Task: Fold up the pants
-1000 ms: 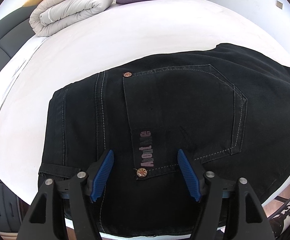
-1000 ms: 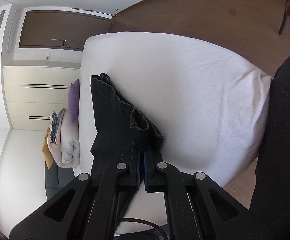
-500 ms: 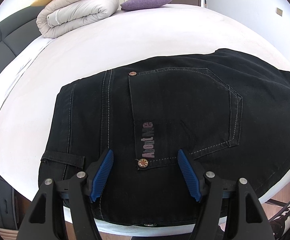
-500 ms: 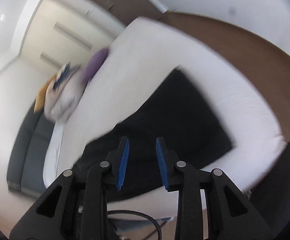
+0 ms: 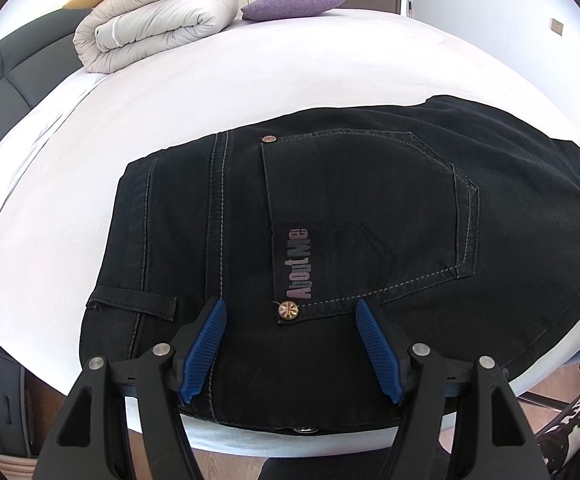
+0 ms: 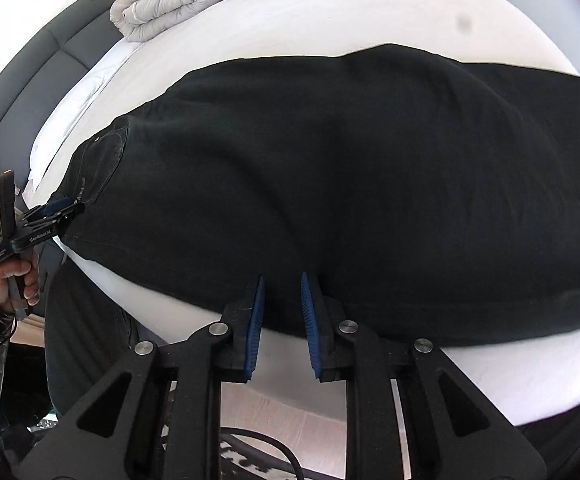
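Note:
Black pants [image 5: 350, 216] lie flat on the white bed [image 5: 249, 80], folded lengthwise, back pocket with "AboutMe" lettering facing up. The waist end is near the front edge. My left gripper [image 5: 290, 316] is open and empty, hovering just above the waistband by the pocket rivet. In the right wrist view the pants [image 6: 350, 168] stretch across the bed. My right gripper [image 6: 282, 292] is open and empty, at the pants' near edge around mid-leg. The left gripper [image 6: 55, 210] shows at the left by the waist.
A rolled beige duvet [image 5: 153, 28] and a purple pillow [image 5: 294, 4] lie at the far end of the bed. A dark padded headboard [image 5: 5, 76] runs along the left. Wooden floor [image 6: 290, 420] lies below the bed's near edge.
My right gripper has let go of the pants hem, opened, and swung round over the laid-out leg. My left gripper has drawn back slightly, still open.

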{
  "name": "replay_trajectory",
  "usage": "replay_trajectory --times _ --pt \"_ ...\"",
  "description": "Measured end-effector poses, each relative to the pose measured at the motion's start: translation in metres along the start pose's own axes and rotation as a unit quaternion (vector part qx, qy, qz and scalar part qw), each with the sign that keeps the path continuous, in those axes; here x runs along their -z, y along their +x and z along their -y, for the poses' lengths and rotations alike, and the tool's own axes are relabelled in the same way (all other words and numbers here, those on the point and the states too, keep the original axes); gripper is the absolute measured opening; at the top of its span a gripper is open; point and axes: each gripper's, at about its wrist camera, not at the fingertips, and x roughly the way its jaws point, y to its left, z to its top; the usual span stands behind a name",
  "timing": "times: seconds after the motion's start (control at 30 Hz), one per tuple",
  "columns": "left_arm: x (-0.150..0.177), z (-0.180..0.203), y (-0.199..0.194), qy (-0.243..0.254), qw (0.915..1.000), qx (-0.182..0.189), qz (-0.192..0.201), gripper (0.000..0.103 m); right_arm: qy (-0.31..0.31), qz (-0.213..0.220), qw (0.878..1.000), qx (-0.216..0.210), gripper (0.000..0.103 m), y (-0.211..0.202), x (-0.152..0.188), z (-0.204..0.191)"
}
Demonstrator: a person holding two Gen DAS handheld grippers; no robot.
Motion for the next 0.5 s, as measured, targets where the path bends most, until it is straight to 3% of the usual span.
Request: replay_trajectory --times 0.13,0.33,0.43,0.5 --pt "-0.012 0.016 -0.017 0.011 0.9997 -0.017 0.015 0.069 -0.032 0.008 0.999 0.022 0.018 0.0 0.012 -0.008" --pt "-0.064 0.065 -0.042 0.011 0.9947 0.056 0.085 0.069 -0.034 -0.033 0.998 0.036 0.018 -0.016 0.018 -0.022" --pt "-0.088 0.103 -0.029 0.029 0.9914 0.088 0.092 0.069 -0.028 0.029 0.999 0.003 0.018 -0.054 0.0 -0.022" --pt "-0.095 0.127 -0.006 0.049 0.9914 0.098 0.071 0.069 -0.018 0.066 0.997 -0.044 0.018 -0.065 -0.022 -0.023"
